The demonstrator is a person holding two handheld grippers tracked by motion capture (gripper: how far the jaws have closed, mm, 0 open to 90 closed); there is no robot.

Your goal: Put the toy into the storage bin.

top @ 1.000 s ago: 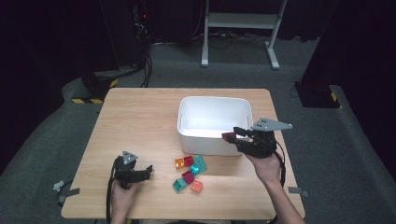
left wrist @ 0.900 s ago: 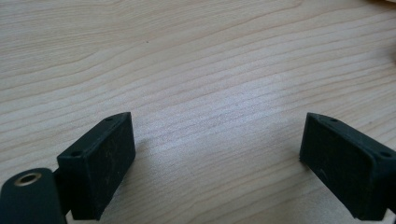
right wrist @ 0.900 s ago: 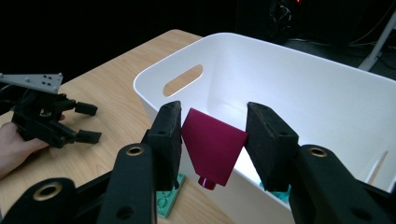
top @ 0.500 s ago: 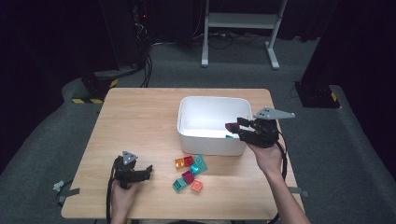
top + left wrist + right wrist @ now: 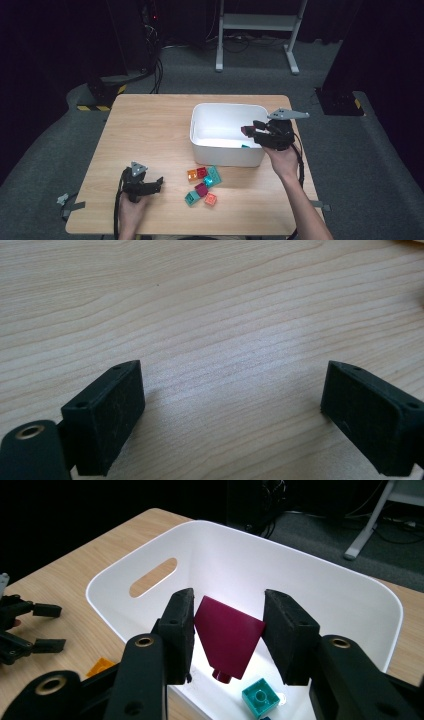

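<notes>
Dark red block held over the white bin

Right gripper (image 5: 227, 630) half shut on dark red block (image 5: 227, 637), pinched by its flat sides, hanging over white bin (image 5: 200, 145). Looks light, hard, smooth, a bit slippery; best squeezed on flat sides. Left gripper (image 5: 232, 410) wide open, holding nothing, low over table (image 5: 210, 300)

Table brightly lit from above, surroundings dark; glare inside white bin (image 5: 345, 595); frames sharp.
</notes>
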